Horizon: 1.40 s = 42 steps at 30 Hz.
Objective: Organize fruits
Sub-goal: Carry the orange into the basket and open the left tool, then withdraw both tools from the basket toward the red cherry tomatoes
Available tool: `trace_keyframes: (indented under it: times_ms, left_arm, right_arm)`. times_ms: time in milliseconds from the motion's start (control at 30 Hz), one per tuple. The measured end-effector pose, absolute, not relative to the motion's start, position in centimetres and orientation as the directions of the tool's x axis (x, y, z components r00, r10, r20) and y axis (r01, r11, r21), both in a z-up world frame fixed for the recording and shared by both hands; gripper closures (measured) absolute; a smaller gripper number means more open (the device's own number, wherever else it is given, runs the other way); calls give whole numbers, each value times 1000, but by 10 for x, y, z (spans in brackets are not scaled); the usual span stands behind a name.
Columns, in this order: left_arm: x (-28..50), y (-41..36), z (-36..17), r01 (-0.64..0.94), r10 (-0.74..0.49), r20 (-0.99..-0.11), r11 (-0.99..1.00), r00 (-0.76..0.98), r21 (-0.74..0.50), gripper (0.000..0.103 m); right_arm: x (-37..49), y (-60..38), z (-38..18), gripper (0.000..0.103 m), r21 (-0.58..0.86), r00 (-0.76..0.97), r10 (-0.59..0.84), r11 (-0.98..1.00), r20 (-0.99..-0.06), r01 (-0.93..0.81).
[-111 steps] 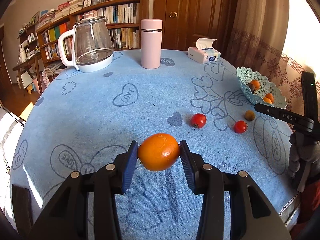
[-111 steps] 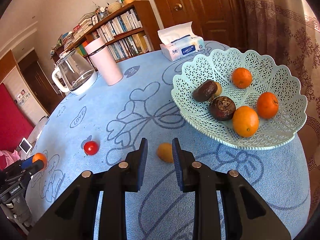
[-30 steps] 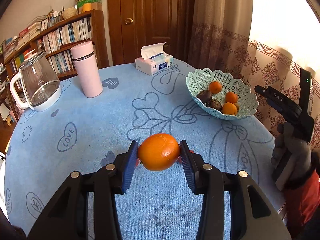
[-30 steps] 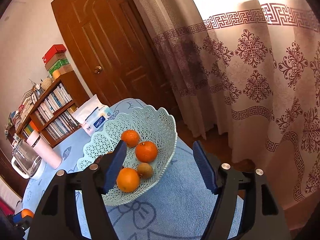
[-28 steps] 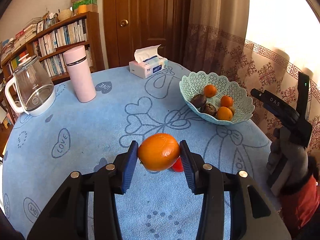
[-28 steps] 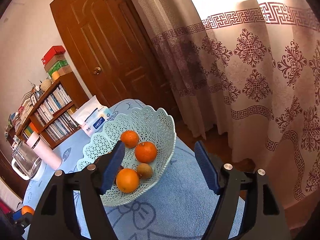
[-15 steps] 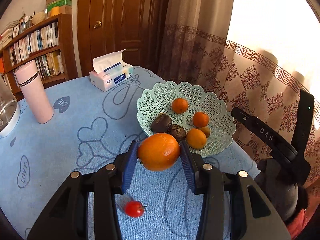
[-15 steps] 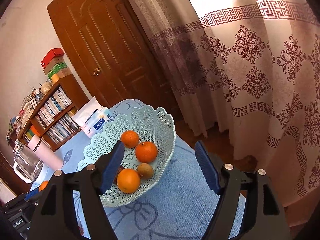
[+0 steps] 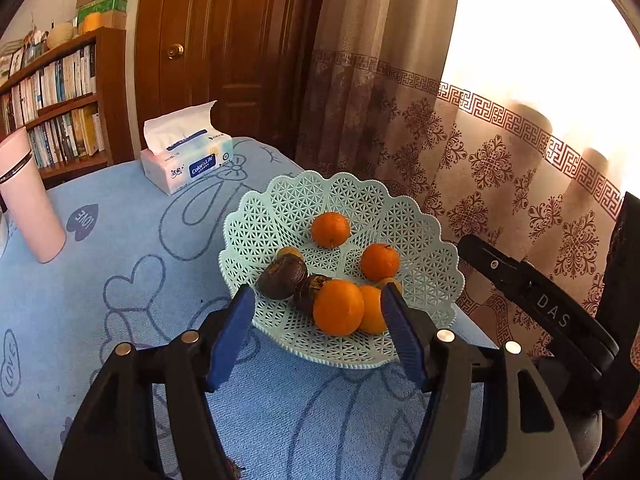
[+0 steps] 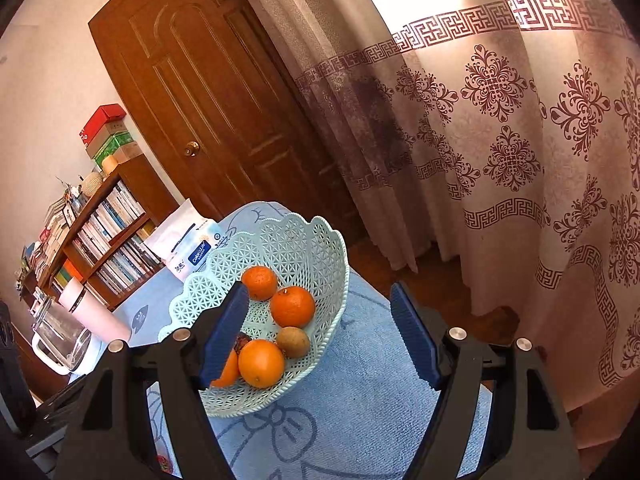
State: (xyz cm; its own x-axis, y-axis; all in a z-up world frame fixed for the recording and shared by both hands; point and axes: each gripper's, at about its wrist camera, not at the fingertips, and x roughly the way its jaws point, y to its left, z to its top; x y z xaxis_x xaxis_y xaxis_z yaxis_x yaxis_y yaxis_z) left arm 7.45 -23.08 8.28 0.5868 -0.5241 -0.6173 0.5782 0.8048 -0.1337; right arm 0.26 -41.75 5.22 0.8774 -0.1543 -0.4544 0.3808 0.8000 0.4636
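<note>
Release: my left gripper [image 9: 320, 320] has just been opening, and its blue pads now stand clear of the orange [image 9: 338, 307] they carried half a second ago; nothing is pressed between them.
Where the orange lies: low centre of the left wrist view, in the near part of the mint lattice basket [image 9: 424, 216], against another orange [image 9: 372, 309] on its right and a dark fruit [image 9: 282, 276] on its left.
Left gripper state: about half spread, empty, hanging over the basket's near rim.
Right gripper [image 10: 316, 336]: wide apart and holding nothing, poised beside the basket with the fruit showing between its pads.
What it means: I judge this orange delivered; a glimpse of red at the bottom edge of the right wrist view may be a small fruit left on the blue-clothed surface [image 9: 120, 240], though I cannot be sure.
Orientation: the orange looks slightly taller than wide from here, its long axis running near vertical in the frame; I cannot make out the stem end, so which way it points stays unknown.
Backdrop: a tissue box [image 9: 188, 164] sits upper left of the basket.
</note>
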Motion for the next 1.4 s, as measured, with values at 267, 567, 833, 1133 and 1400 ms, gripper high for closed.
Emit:
trace_keyframes:
  times_ms: [267, 567, 833, 1133, 1400]
  left_arm:
    - [76, -208, 87, 521, -479, -612, 844, 629, -125, 27]
    - [69, -199, 85, 463, -382, -619, 886, 686, -34, 24]
    - [57, -196, 86, 447, -328, -601, 893, 729, 56, 18]
    - [49, -192, 88, 446, -318, -588, 891, 744, 83, 16]
    - [46, -186, 88, 430, -302, -589, 899, 750, 86, 16]
  right_arm:
    - [0, -418, 53, 23, 464, 879, -168, 797, -447, 388]
    - [0, -418, 53, 20, 464, 882, -166, 799, -442, 383]
    - [0, -417, 53, 19, 461, 884, -161, 804, -438, 375]
    - [2, -413, 54, 14, 458, 892, -142, 817, -429, 351]
    - [3, -413, 55, 13, 462, 896, -123, 822, -427, 333]
